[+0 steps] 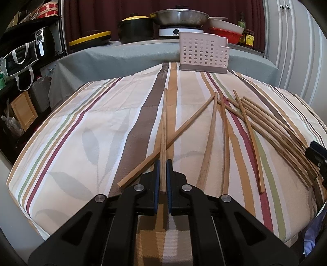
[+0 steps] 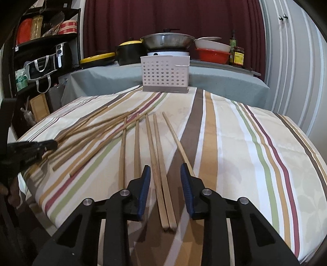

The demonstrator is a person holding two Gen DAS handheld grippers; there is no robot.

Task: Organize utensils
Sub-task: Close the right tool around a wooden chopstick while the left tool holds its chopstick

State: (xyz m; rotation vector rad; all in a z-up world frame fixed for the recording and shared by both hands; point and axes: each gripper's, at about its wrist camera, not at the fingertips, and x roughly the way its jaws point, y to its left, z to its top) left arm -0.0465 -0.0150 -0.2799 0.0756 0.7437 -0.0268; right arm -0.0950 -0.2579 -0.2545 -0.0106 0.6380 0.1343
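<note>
Several wooden chopsticks lie loose on a striped tablecloth [image 1: 102,126]. My left gripper [image 1: 163,161] is shut on a pair of chopsticks [image 1: 164,122] that points away toward the white perforated utensil holder [image 1: 203,53] at the table's far edge. In the right wrist view, my right gripper [image 2: 165,168] stands open low over the cloth. Another chopstick pair [image 2: 158,174] lies between its blue pads, and neither pad touches it. A single chopstick [image 2: 175,137] runs under its right finger. The left gripper [image 2: 52,144] shows at the left edge, and the holder [image 2: 164,75] stands straight ahead.
A fan of crossed chopsticks [image 1: 271,131] covers the cloth between the two grippers. Behind the holder, a grey-covered table [image 1: 122,57] carries a black pot [image 1: 136,27], a steel wok [image 1: 179,17] and stacked bowls [image 1: 225,27]. A dark shelf with bags [image 1: 22,53] stands to the left.
</note>
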